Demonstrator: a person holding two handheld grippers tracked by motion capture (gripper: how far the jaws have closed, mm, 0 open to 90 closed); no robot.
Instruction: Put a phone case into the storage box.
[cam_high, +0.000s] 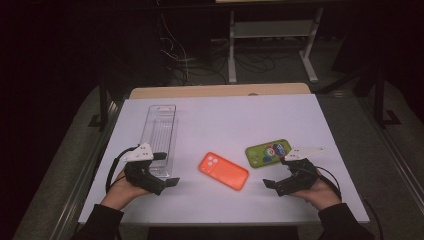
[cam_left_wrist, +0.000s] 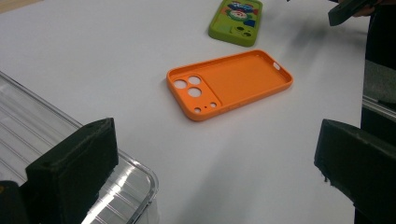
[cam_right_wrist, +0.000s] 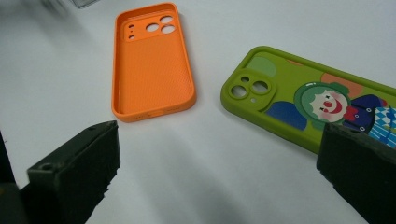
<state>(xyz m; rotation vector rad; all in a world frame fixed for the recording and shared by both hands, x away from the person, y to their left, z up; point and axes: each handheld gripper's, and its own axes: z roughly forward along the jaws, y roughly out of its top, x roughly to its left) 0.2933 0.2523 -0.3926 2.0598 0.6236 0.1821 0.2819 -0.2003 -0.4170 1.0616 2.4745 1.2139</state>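
An orange phone case (cam_high: 223, 170) (cam_left_wrist: 229, 82) (cam_right_wrist: 152, 60) lies hollow side up in the middle of the white table (cam_high: 225, 120). To its right rests a green phone case (cam_high: 268, 152) (cam_left_wrist: 236, 19) (cam_right_wrist: 303, 100) with a clown picture, back side up. A clear plastic tray (cam_high: 160, 137) (cam_left_wrist: 42, 144) stands at the left. My left gripper (cam_high: 166, 169) (cam_left_wrist: 210, 177) is open beside the tray's near end, holding nothing. Open as well, my right gripper (cam_high: 276, 171) (cam_right_wrist: 215, 177) hovers just in front of the green case, one jaw overlapping its end.
A wooden board (cam_high: 220, 91) pokes out behind the table's far edge. Beyond it the dark floor holds cables and a white desk frame (cam_high: 272, 40). Bare tabletop stretches across the far half and the front edge.
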